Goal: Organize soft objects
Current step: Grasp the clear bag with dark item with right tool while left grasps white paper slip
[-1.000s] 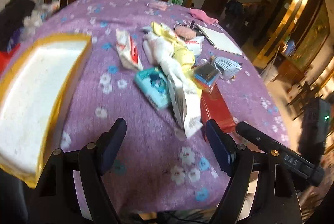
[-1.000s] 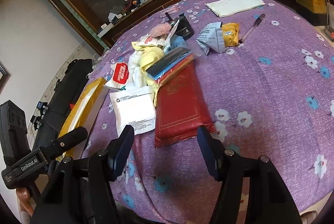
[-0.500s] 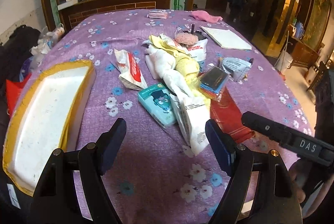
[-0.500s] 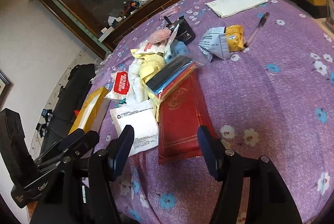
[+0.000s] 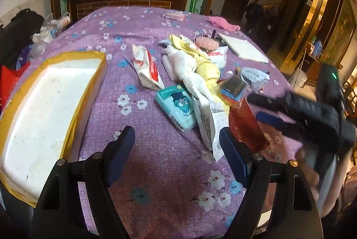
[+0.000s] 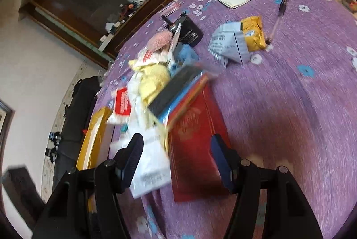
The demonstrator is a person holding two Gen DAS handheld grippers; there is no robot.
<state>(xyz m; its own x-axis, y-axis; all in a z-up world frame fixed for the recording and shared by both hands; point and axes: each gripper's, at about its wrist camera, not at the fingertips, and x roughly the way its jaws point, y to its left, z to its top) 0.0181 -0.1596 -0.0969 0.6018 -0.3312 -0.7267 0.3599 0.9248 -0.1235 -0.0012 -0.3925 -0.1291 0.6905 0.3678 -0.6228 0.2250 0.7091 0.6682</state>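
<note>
Right tool [image 6: 176, 158], jaws apart and empty, hovers low in the frame over the red packet [image 6: 194, 138] at the pile's near edge; left tool [image 5: 177, 149], likewise apart, waits; a level, centred closure seems best before lifting toward the foam tray [image 5: 13, 118].

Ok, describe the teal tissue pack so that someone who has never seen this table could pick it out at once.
Start at the purple flowered tablecloth, then find the heap of soft things in its middle, right of the yellow-edged white tray. The tissue pack lies at the heap's near left edge, touching the long white packet. It is the only teal thing there, with a cartoon face printed on it.
</note>
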